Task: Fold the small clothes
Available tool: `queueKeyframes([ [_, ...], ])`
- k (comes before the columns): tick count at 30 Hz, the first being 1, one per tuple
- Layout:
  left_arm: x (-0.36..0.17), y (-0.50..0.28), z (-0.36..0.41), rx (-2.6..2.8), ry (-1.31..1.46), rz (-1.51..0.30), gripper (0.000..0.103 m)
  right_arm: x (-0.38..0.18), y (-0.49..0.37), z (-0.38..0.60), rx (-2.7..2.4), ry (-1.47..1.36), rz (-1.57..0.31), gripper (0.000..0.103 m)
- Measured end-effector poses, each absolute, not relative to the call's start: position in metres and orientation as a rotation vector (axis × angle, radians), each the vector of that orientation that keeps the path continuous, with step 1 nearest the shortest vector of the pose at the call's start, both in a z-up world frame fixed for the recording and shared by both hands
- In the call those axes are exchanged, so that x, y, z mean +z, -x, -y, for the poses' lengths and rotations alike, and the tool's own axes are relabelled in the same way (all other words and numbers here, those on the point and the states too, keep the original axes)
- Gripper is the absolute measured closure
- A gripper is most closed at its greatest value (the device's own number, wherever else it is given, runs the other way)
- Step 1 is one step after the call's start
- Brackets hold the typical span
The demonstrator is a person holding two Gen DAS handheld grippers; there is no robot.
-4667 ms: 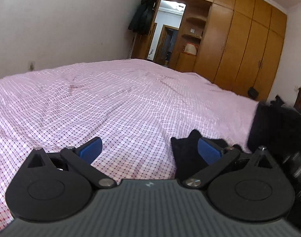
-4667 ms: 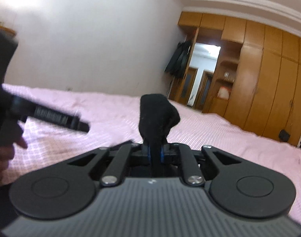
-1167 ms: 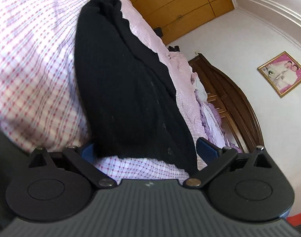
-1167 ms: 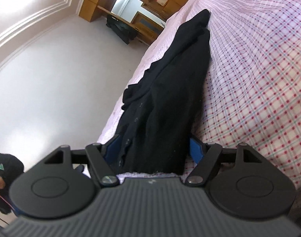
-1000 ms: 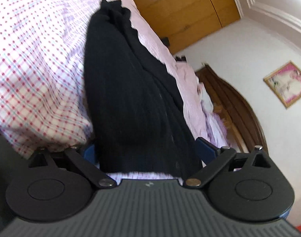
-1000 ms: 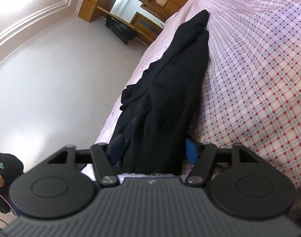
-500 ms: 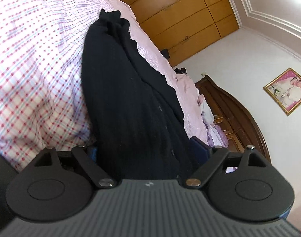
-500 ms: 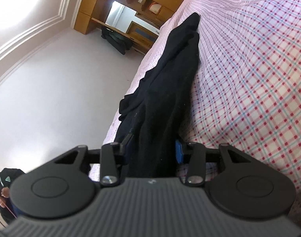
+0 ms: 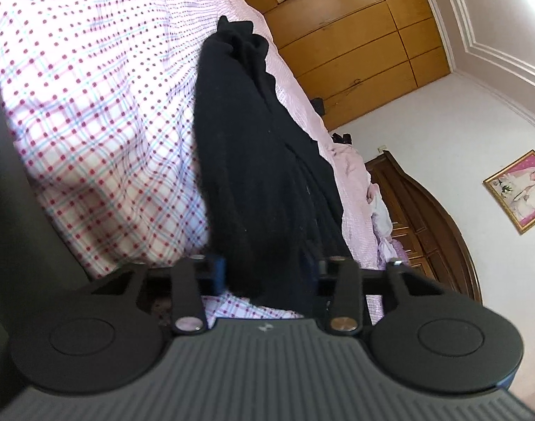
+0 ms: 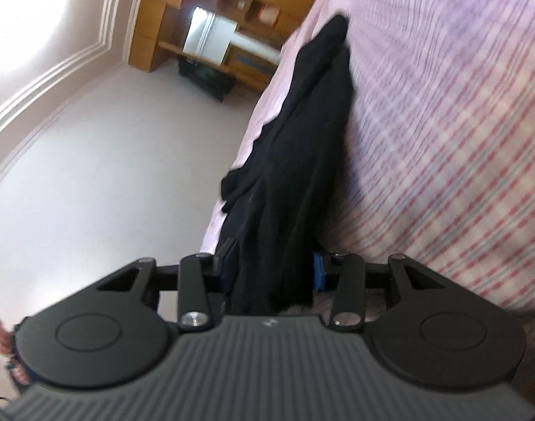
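A long black garment (image 9: pixel 257 161) lies stretched over the pink checked bedsheet (image 9: pixel 92 112). My left gripper (image 9: pixel 265 273) is shut on the near end of it, blue pads pressing the cloth from both sides. In the right wrist view the same black garment (image 10: pixel 302 161) runs away from the camera along the bedsheet (image 10: pixel 453 147). My right gripper (image 10: pixel 274 270) is shut on its near end too. Both views are rolled sideways. The far end of the garment is bunched on the sheet.
Wooden wardrobes (image 9: pixel 358 45) stand beyond the bed. A dark wooden headboard (image 9: pixel 432 224) and a framed picture (image 9: pixel 520 193) show at the right. Light pillows or bedding (image 9: pixel 379 210) lie by the headboard. A doorway and shelves (image 10: pixel 215 38) show in the right wrist view.
Both grippers went from open around the garment's end to shut on it. Both cameras have shifted a little; the right wrist view is blurred by motion.
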State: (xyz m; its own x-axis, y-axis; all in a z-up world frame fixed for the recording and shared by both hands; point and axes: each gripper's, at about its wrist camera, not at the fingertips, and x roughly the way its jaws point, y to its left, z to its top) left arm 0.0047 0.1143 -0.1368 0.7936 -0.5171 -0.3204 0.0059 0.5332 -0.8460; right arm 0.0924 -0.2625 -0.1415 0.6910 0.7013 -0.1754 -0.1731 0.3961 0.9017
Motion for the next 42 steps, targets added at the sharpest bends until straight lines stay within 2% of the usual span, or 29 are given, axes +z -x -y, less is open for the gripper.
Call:
queueKeyframes([
  [1,-0.137,-0.006,-0.114,-0.337,0.968,-0.597,0.079,-0.141,-0.094,0.26,0.599,-1.003,-0.612,0.068],
  [2,-0.137,-0.007,-0.113,-0.328,0.966,-0.604,0.087,-0.14,-0.094,0.259,0.577,-0.983,-0.618,0.078],
  [3,-0.138,-0.008,-0.113,-0.32,0.963,-0.611,0.09,-0.141,-0.094,0.259,0.557,-0.984,-0.621,0.083],
  [6,-0.138,-0.008,-0.113,-0.325,0.966,-0.605,0.091,-0.151,-0.098,0.265,0.542,-1.067,-0.625,0.089],
  [9,-0.139,-0.011,-0.112,-0.326,0.96,-0.619,0.094,-0.149,-0.098,0.261,0.531,-1.029,-0.63,0.094],
  [18,-0.13,-0.008,-0.123,-0.361,1.0,-0.562,0.096,-0.127,-0.094,0.248,0.52,-0.88,-0.602,0.094],
  [31,-0.062,0.017,-0.156,-0.426,1.005,-0.362,0.096,-0.05,-0.087,0.251,0.65,-0.806,-0.406,0.095],
  [35,-0.043,0.014,-0.156,-0.461,0.954,-0.311,0.099,-0.043,-0.09,0.253,0.636,-0.777,-0.387,0.095],
  [40,-0.06,0.01,-0.157,-0.369,0.904,-0.422,0.099,-0.062,-0.086,0.25,0.591,-0.78,-0.456,0.095],
  [42,-0.075,0.011,-0.16,-0.289,0.9,-0.503,0.096,-0.069,-0.084,0.247,0.577,-0.757,-0.487,0.095],
])
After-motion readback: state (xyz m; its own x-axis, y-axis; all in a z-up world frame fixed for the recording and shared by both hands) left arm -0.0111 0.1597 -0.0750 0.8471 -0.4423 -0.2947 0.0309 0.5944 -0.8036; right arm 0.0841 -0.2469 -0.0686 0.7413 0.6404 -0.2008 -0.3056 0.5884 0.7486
